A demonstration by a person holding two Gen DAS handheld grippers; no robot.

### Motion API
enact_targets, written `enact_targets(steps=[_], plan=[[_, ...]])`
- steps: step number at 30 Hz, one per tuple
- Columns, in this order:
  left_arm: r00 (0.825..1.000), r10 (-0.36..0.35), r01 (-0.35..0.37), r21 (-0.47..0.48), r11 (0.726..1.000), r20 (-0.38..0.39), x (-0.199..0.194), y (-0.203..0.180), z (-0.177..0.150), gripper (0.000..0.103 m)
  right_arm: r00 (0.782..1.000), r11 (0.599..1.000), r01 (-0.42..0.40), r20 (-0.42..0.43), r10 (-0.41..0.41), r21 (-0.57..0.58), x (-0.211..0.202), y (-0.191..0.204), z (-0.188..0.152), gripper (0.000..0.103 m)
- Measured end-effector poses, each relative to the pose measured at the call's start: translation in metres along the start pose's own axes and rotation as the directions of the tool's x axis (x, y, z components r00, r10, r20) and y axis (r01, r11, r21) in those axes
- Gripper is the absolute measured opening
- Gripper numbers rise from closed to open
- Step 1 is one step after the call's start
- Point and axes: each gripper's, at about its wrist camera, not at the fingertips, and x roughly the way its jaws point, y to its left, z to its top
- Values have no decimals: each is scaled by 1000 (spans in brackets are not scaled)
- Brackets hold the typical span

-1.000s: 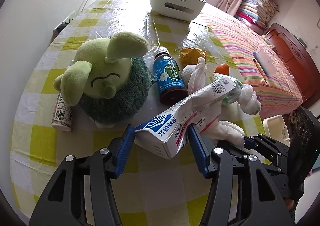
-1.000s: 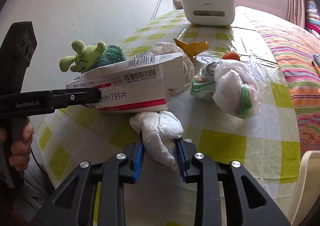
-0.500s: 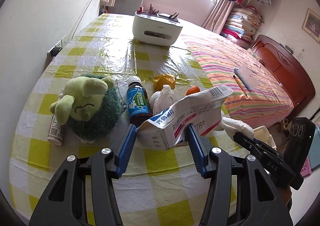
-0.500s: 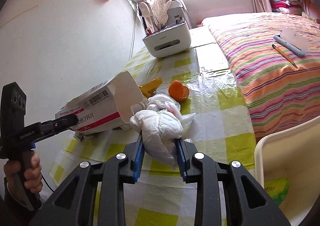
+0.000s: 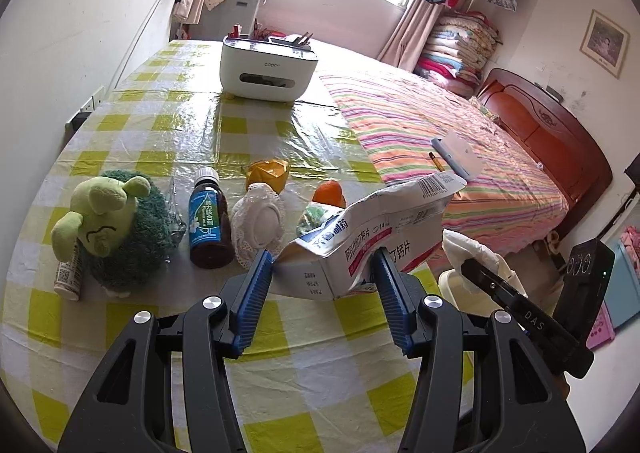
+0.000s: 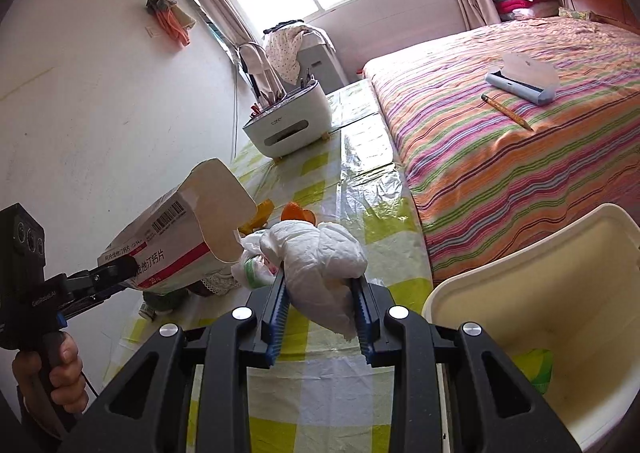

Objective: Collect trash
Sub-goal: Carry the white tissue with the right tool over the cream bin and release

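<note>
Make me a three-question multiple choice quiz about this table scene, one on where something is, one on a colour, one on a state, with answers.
1. Where is the brown medicine bottle with the blue label?
A. Between the green plush toy and the white lace-covered object
B. On the striped bed
C. In the bin

2. What colour is the open plastic bin?
A. Red
B. Cream
C. Black

3. What does the right gripper hold?
A. Nothing
B. A pencil
C. A crumpled white tissue wad

Answers: 1 A, it stands on the checked tablecloth between them; 2 B, its walls look cream; 3 C, the pads press on the wad.
</note>
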Motion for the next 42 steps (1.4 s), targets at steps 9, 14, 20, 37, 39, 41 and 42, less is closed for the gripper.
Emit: enact_targets(steps=[9,14,20,37,39,41,42], plan=[[998,-58,59,45,997,-14,14,-44,0,51,999,998,29,38,-31,55,-19,-27,2,28],[996,-82,84,72,994,-29,22,-66,-2,51,997,995,44,58,-49,90,-30,-44,3,28],[993,-103,107,95,990,-49,31,-90,-5,51,993,988,58,92,-71,143,-47,-67,3,28],[981,-154,174,180,968,-122,58,-151,-25,51,983,968,100,130,-133,232,-77,-112,-3,28],[979,-158,180,186,966,-130,60,-155,-28,51,981,965,106,136,-142,240,-80,-117,-4,28],[978,-160,185,194,963,-135,62,-160,-31,51,979,962,109,143,-148,252,-84,-121,-5,28],[977,-162,187,199,962,-139,63,-162,-32,51,977,960,112,146,-153,258,-86,-123,-6,28]])
